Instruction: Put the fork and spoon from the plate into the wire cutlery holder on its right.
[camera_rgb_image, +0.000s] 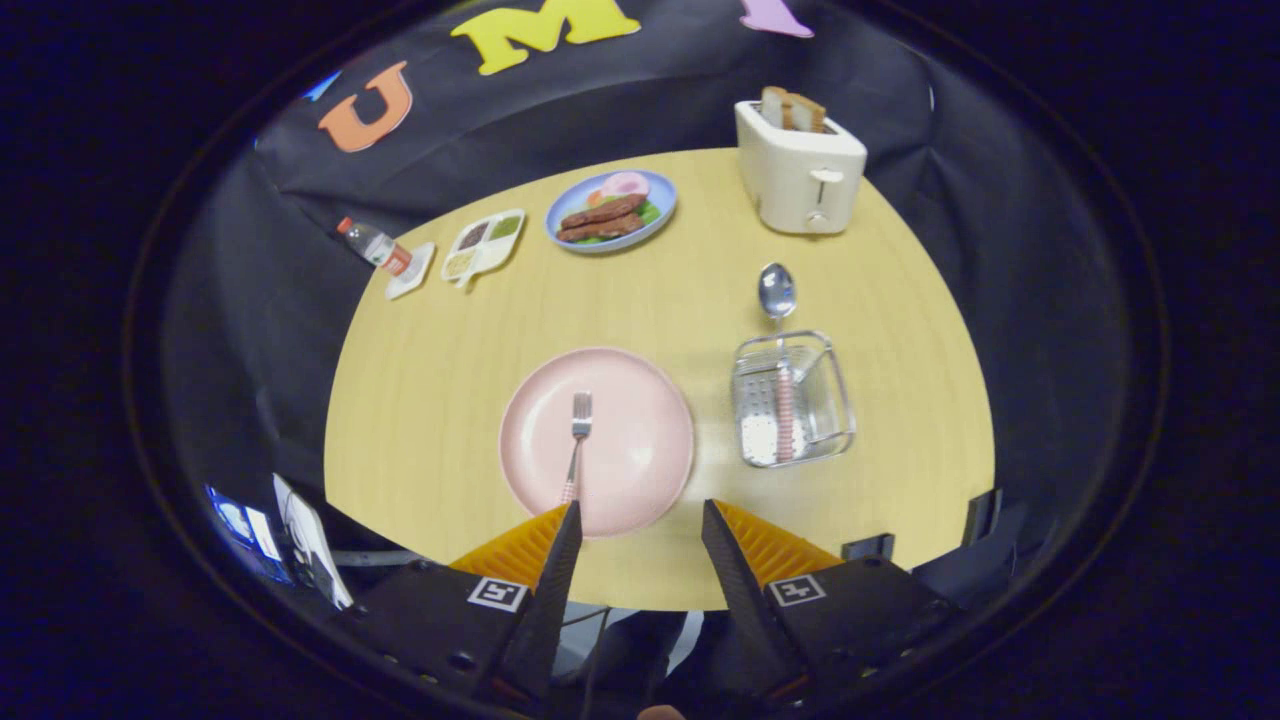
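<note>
**Spoon in the holder, fork waiting on the plate**

The tongs (638, 520) are hovering wide open with nothing between their dark fingers, whose outer faces are showing ribbed orange. Just ahead of the left finger (560, 560), the fork (577, 440) is lying on the pink plate (640, 400), its thin handle pointing back toward that fingertip and its tines pointing away. The plate is round, smooth and matte, resting on the pale wood-grain surface (430, 400).

Ahead and to the right of the right finger, the wire cutlery holder (792, 400) is sitting near the plate, a shiny basket with a perforated base. The spoon (779, 330) is already lying in it, its pink-banded handle inside and its polished bowl sticking out past the far rim.

The fork looks to be the step in hand. A good grasp probably means shifting left to centre over the slim handle, coming down low, and closing across it, since thin metal on a slick plate is likely to skid.

Beyond, a cream toaster (800, 170), a blue plate of food (610, 212), a sectioned tray (484, 245) and a small bottle (375, 245) are standing well apart.
</note>
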